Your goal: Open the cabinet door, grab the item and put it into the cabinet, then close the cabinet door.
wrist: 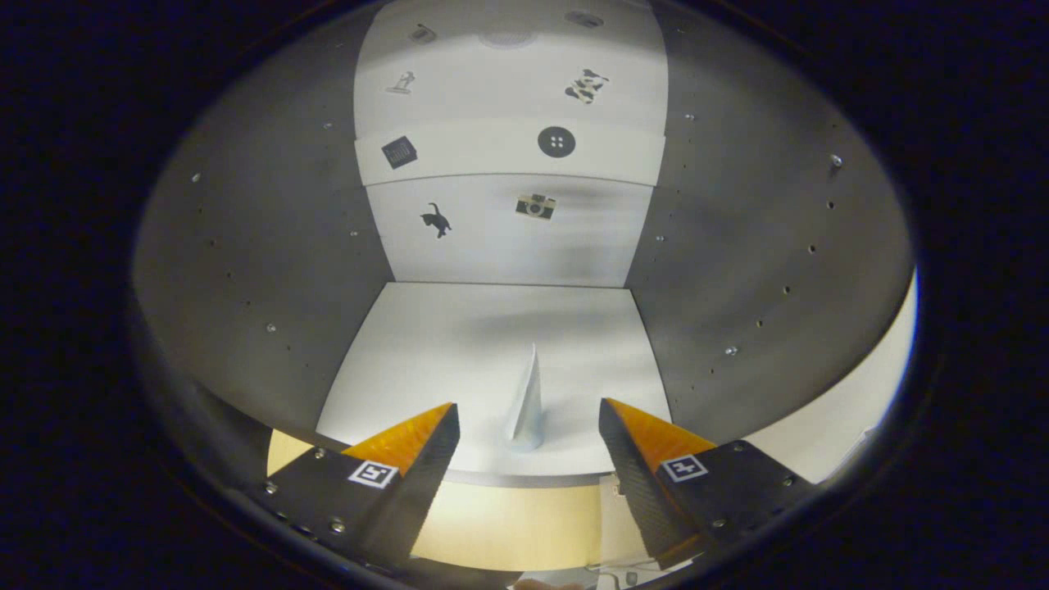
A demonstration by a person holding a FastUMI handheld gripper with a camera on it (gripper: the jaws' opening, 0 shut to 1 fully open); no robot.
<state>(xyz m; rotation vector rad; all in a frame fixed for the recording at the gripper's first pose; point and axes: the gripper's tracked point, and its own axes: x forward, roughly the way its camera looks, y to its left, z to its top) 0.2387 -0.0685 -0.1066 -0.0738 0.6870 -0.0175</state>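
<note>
Standing alone on the bottom shelf of the open cabinet is one pale cone-shaped item, just ahead of the gripper, whose two fingers are spread apart, empty. Seven small stickers dot its back wall.

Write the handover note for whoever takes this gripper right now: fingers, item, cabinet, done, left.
Gripper: open, holding nothing, at the cabinet's front edge.
Item: a slim white pointed object stands upright on the cabinet floor near the front, between the fingertips, touching neither.
Cabinet: open; back wall carries small stickers.
Done: door open, item inside.
Left: back the gripper out, close the door.
</note>
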